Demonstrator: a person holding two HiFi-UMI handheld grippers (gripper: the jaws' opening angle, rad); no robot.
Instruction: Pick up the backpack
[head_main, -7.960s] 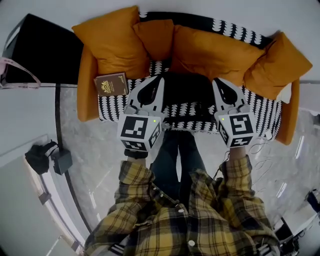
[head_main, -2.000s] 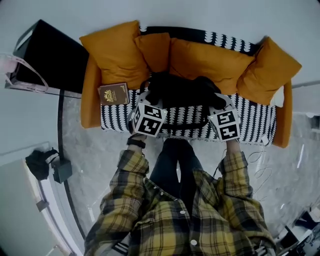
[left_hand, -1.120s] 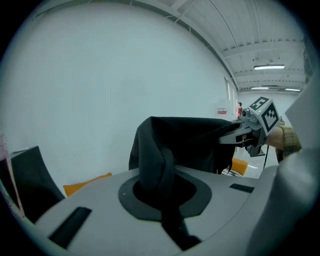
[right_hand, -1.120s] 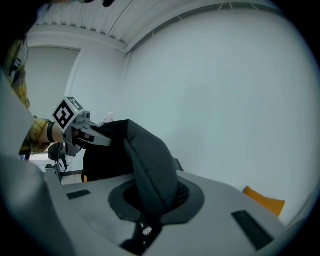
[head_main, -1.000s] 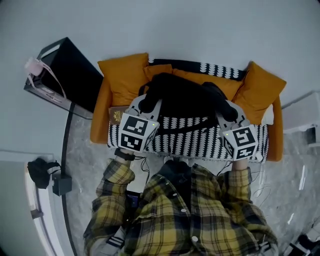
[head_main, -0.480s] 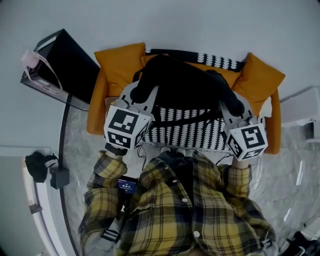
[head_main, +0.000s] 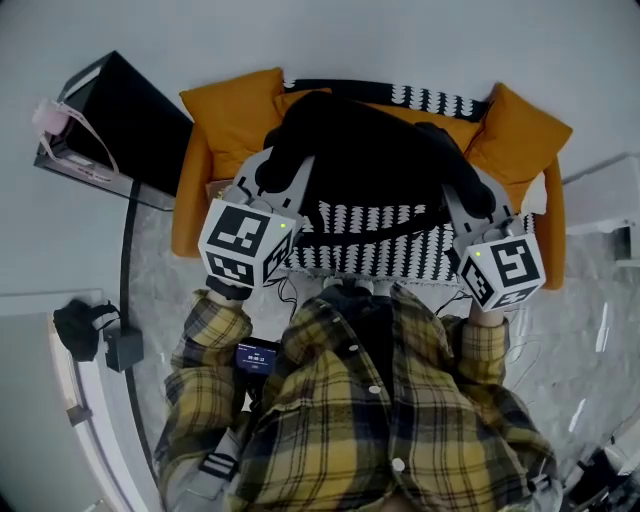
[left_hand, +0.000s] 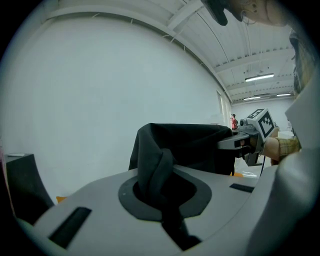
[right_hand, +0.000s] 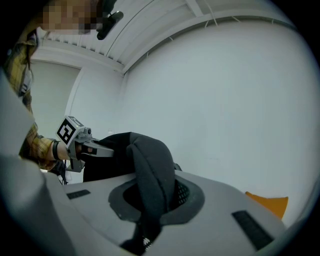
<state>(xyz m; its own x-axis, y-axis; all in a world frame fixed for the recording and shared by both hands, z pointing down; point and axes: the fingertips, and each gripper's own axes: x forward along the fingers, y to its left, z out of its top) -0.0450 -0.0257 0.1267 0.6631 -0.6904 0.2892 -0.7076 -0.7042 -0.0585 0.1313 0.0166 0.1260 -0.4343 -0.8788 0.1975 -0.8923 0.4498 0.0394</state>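
Note:
The black backpack (head_main: 375, 160) hangs above the sofa seat (head_main: 400, 258), held up at both sides. My left gripper (head_main: 277, 178) is shut on a fold of its black fabric (left_hand: 159, 170) at the left shoulder. My right gripper (head_main: 472, 198) is shut on a padded black strap (right_hand: 152, 172) at the right shoulder. In the left gripper view the backpack (left_hand: 197, 145) stretches across to the right gripper (left_hand: 239, 143). In the right gripper view the left gripper (right_hand: 102, 148) shows at the bag's far side. The bag's lower part hides behind my hands.
The black-and-white patterned sofa carries orange cushions (head_main: 228, 110) at both ends (head_main: 522, 128). A black cabinet (head_main: 120, 115) with a pink loop (head_main: 62, 128) stands at the left. A dark bag and adapter (head_main: 85, 330) lie on the marble floor. Cables trail at the right.
Both grippers closed on the backpack's shoulders and lifted it off the sofa seat. Over the last second it rose a little more toward the cushions in the head view.

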